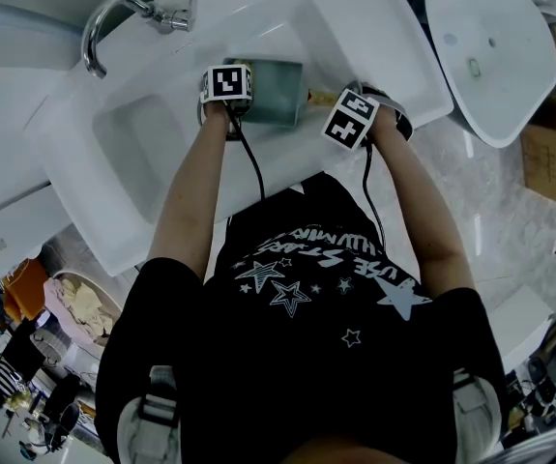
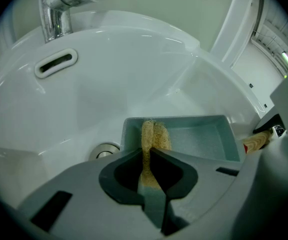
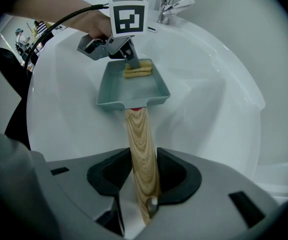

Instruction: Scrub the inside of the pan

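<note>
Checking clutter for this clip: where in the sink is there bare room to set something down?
Bare: white ceramic basin from the overflow slot down to the chrome drain. Crowded: the grey-blue rectangular pan, where the left gripper holds a tan fibre scrubber inside and the right gripper clamps its wooden handle.

Lighting is even, cool and overhead. It is rather dim in the head view, where the black shirt (image 1: 258,375) loses detail while the white sink (image 1: 128,138) holds tone with only soft streaks of sheen. Small hard glints sit on the chrome tap (image 2: 53,9), a ceiling lamp (image 2: 286,59) shows at the left gripper view's right edge, and the pan (image 3: 133,86) casts only a faint, diffuse shadow. Both gripper views bend strongly toward black, vignetted corners; focus is soft nearest the lens, sharper mid-frame.
</note>
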